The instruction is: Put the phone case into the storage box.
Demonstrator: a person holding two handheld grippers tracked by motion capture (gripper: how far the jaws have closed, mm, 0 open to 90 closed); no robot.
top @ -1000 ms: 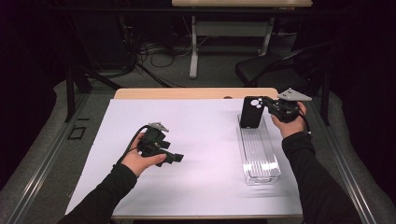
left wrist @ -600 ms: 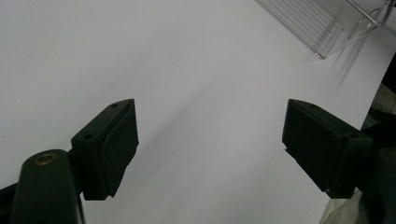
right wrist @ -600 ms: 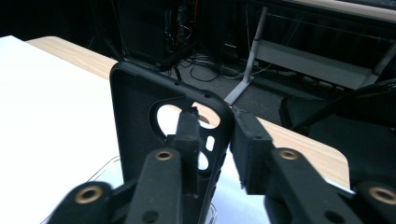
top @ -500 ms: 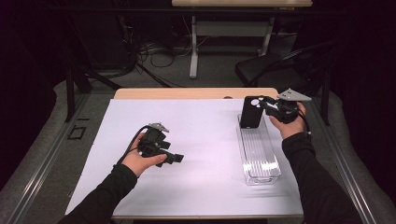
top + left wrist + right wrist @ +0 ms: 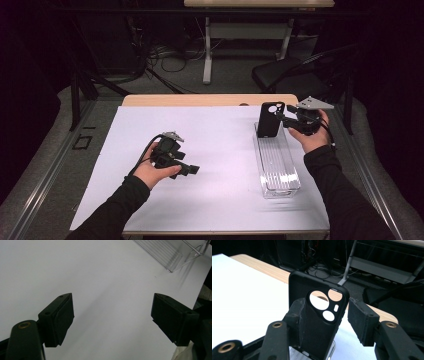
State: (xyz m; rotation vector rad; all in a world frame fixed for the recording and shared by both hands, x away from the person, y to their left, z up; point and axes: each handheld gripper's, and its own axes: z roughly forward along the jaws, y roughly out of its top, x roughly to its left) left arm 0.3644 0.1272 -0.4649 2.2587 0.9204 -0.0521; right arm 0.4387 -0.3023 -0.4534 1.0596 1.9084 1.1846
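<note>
A black phone case (image 5: 270,119) with round camera cut-outs stands upright at the far end of a clear plastic tray (image 5: 278,167). My right gripper (image 5: 283,120) is level with it from the right. Its jaws have just been opening, and the case (image 5: 319,315) still sits between them. In the right gripper view (image 5: 329,318) the left pad lies against the case and the right pad (image 5: 362,320) stands off it with a gap. My left gripper (image 5: 192,170) rests low over the white table cover, open, with nothing between its jaws (image 5: 112,315).
The ribbed clear tray (image 5: 175,252) runs lengthways on the right half of the white table cover (image 5: 220,150). A bare wooden strip (image 5: 200,100) edges the far side. Beyond it are a dark chair (image 5: 290,75), a table leg and floor cables.
The right gripper's jaws have spread apart around the phone case, which stays standing at the tray's far end. The left hand and its gripper have not moved.
</note>
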